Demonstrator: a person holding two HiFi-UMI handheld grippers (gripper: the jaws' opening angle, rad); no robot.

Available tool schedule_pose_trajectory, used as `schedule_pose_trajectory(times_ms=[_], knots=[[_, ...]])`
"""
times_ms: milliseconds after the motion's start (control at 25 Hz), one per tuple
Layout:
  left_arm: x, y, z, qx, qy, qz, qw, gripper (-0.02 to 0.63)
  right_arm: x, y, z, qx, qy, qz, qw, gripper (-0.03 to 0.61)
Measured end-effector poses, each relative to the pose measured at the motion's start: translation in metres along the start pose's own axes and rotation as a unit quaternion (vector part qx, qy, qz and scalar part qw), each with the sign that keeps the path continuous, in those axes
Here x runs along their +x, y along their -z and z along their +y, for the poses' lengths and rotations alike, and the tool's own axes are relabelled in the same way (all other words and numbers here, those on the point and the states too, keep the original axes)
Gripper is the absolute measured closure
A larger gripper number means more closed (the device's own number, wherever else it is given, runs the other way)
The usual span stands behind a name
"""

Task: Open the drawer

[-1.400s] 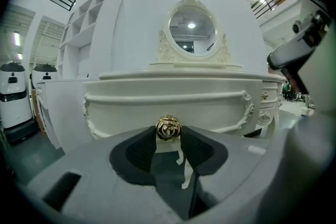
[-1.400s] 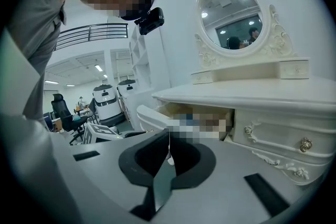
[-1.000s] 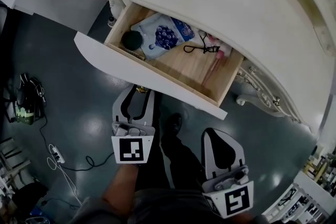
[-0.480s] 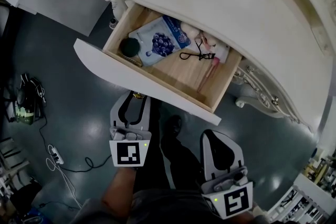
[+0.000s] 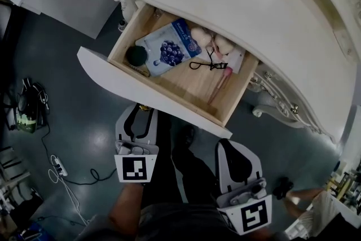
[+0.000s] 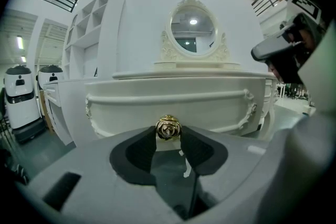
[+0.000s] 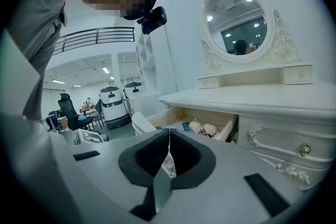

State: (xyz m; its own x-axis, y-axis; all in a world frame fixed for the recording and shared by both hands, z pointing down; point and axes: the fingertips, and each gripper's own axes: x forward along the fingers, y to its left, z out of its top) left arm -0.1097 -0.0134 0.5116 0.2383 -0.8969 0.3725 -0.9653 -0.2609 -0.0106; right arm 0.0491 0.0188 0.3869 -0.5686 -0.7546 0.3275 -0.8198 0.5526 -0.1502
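Head view: the drawer (image 5: 135,89) stands well out from under the glossy cream surface (image 5: 237,14). It is bare wood inside and holds loose items. The left gripper (image 5: 141,110) is at its curved front and the right gripper (image 5: 231,147) is apart. Overtravel would likely drop the drawer out.

Left gripper view: the fingers (image 6: 142,152) pinch the small, rounded, polished gold knob (image 6: 168,128). An off-axis pull could slip it.

Right gripper view: the fingers (image 7: 184,157) are pressed together, empty.

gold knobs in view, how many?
2. One knob on the open drawer front, gripped by the left fingers; the other on a shut drawer right of it. More may be hidden.
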Motion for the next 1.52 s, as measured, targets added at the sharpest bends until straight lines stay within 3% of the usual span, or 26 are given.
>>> schedule_pose_trajectory(times_ms=[560, 920, 1360, 1520], knots=[[0.0, -0.001, 0.001, 0.015, -0.001, 0.0, 0.9999, 0.459, -0.001, -0.007, -0.001, -0.009, -0.006, -0.008, 1.0, 0.565], [-0.031, -0.021, 0.0, -0.026, -0.008, -0.005, 0.9996, 0.437, -0.007, -0.023, 0.013, -0.019, -0.017, -0.023, 0.999, 0.565], [-0.112, -0.191, -0.014, -0.001, -0.032, -0.091, 0.9953, 0.517, -0.03, -0.153, 0.035, -0.062, -0.026, -0.125, 0.99, 0.565], [-0.146, -0.261, -0.018, 0.005, -0.056, -0.145, 0.9879, 0.577, -0.042, -0.197, 0.045, -0.071, -0.032, -0.158, 0.984, 0.565]])
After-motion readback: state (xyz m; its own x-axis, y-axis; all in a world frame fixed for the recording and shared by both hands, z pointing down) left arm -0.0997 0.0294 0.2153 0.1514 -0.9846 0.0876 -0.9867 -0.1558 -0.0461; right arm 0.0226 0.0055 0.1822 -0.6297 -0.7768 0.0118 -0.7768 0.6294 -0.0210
